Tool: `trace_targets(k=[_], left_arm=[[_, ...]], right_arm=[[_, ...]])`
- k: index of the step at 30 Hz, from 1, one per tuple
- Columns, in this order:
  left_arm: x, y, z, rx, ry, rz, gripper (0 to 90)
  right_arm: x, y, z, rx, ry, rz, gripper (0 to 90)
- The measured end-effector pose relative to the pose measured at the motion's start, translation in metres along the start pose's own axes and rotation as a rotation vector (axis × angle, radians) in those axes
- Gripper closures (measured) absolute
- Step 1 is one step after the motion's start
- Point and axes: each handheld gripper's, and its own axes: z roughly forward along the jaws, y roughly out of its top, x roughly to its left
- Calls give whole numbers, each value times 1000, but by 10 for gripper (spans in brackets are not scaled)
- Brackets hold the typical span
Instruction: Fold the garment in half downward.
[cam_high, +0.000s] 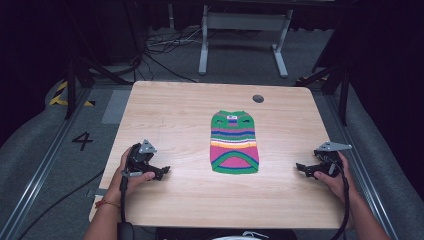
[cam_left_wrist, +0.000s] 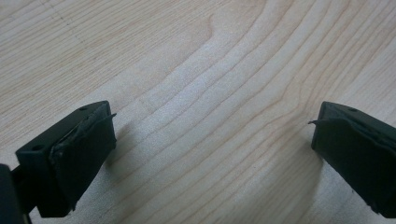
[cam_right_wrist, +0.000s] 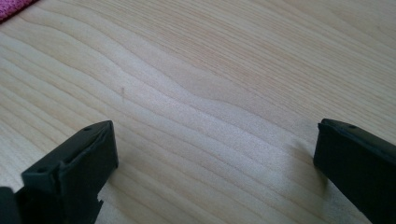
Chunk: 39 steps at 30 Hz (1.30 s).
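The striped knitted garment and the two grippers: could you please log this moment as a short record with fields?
surface: light wooden table, round dark hole near its far edge
garment: small striped knitted sleeveless sweater, green, pink, blue and yellow, lying flat, neck towards the far edge
left gripper: open, nothing between the jaws, low over bare wood, left of the sweater
right gripper: open, nothing between the jaws, right of the sweater
contact: neither gripper touches the sweater

cut off: sweater (cam_right_wrist: 14, 8) at right gripper view's corner | too small: sweater's label (cam_high: 232, 118)
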Motion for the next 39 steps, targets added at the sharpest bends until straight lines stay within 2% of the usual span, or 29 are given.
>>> trace_targets(k=[10,12,20,22,25,27,30,33,36,37,39], left_arm=[[0,-1,0,-2,9,-3,1],[-1,-1,0,-5,8,-15,3],[3,-1,-2,-1,35,-27,5],[3,0,-2,-4,32,-34,26],[5,0,-3,-14,31,-28,63],[6,-1,-3,-19,31,-43,91],[7,-1,-4,-29,38,-34,124],[6,0,-5,-24,26,-34,158],[2,1,-6,-36,17,-5,223],[2,3,-7,-38,24,12,226],[-1,7,-7,-44,6,6,219]], right_arm=[[1,0,0,5,-9,10,0],[1,0,0,7,-10,11,0],[0,0,-1,1,-7,3,5],[-1,0,-1,2,-3,3,34],[-3,1,-4,-14,2,5,161],[-3,3,-5,-9,14,-1,203],[-1,7,-5,-12,30,-13,219],[5,12,-5,-9,32,-53,236],[9,19,-5,-12,48,-57,239],[11,23,-5,-18,48,-69,241],[13,27,-6,-33,55,-74,248]])
